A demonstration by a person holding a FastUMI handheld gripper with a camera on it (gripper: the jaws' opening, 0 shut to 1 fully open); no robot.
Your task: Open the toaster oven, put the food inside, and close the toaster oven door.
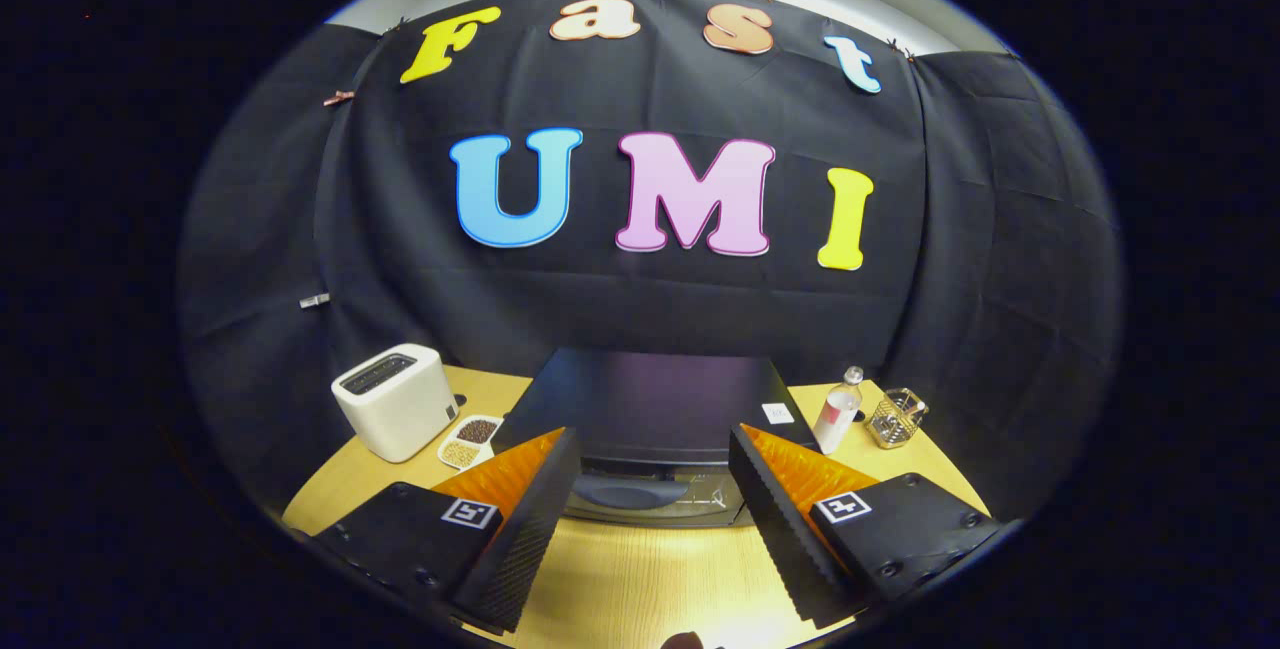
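A: Hovering above the surface (640, 579), the claw (655, 449) has its fingers spread apart, gripping nothing.

B: The toaster oven (640, 409), door closed, sits just ahead at the surface's far edge.

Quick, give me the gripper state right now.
Gripper: open, holding nothing; fingers spread, aimed at the toaster oven just ahead.

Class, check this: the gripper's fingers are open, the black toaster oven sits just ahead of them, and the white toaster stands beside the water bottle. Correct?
Not quite. In the gripper view the gripper is open before the toaster oven, but the white toaster stands across the oven from the water bottle, beside the divided dish.
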